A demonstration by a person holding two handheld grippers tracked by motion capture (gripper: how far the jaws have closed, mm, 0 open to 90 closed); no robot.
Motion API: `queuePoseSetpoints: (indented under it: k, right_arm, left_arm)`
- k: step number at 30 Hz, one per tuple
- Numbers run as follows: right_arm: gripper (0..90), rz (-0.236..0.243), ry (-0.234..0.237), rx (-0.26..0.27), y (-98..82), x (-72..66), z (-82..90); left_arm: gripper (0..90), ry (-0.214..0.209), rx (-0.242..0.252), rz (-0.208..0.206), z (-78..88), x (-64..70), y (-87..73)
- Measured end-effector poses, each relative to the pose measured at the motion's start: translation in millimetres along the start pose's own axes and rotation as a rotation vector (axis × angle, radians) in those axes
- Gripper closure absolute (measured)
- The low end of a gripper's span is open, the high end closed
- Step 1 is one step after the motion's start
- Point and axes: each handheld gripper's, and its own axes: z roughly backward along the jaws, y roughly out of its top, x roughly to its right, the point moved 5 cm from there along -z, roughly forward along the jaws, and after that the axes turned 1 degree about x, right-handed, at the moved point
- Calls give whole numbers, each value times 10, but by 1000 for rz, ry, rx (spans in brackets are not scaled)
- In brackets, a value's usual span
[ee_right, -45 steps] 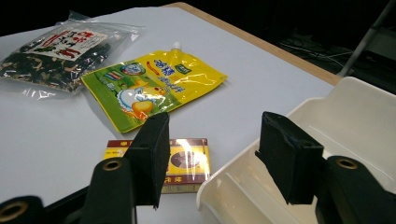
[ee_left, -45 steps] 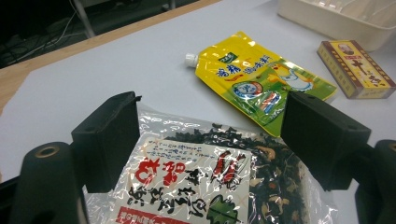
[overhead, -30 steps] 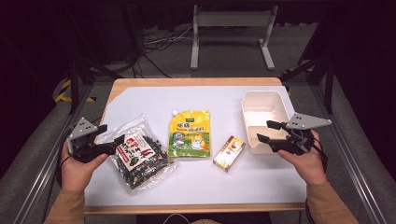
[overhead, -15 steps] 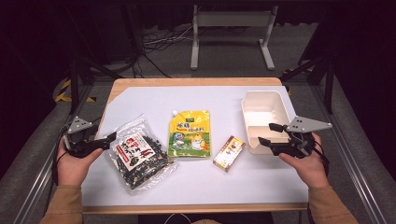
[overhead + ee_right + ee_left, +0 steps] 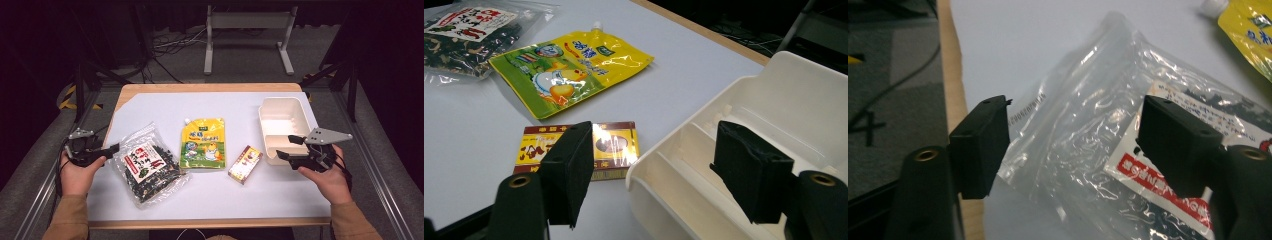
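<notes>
Lying on the counter (image 5: 150, 102) are counted one snack bag (image 5: 148, 166), one yellow pouch (image 5: 202, 144), one small box (image 5: 245, 164) and one white tray (image 5: 283, 109); the left hand-held gripper (image 5: 111, 148), its jaws just closing, is held open around the bag's edge, and the right hand-held gripper (image 5: 289, 147), its jaws just opening, is held open at the tray.

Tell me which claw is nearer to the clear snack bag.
Left. The left claw sits at the edge of the snack bag, jaws open around its clear corner. The right claw is far across the table, at the white tray.

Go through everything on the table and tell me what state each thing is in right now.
Seaweed bag: sealed, flat, its clear edge between the left tool's open jaws.
Yellow pouch: capped, lying flat.
Small box: closed, flat.
White tray: empty, upright.
Right tool: open, holding nothing.
</notes>
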Motion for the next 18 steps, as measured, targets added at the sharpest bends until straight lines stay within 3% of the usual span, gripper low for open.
queuePoseSetpoints:
  k: [2,7,11,13,18]
  right_arm:
    - [323,-5,1,-4,-8,1,-1]
    - [321,-3,2,-4,-17,6,-9]
    - [320,-5,3,-8,-31,4,-18]
    - [322,-6,3,-12,-45,-4,-17]
    - [329,-4,4,-11,-78,-26,21]
  left_arm:
    - [319,9,-23,3,-17,-28,-19]
    - [289,26,-12,36,-27,-117,-41]
    - [287,-6,5,86,-59,-210,-50]
    - [349,-8,7,82,-88,-233,-42]
    - [363,-22,33,72,-182,-270,3]
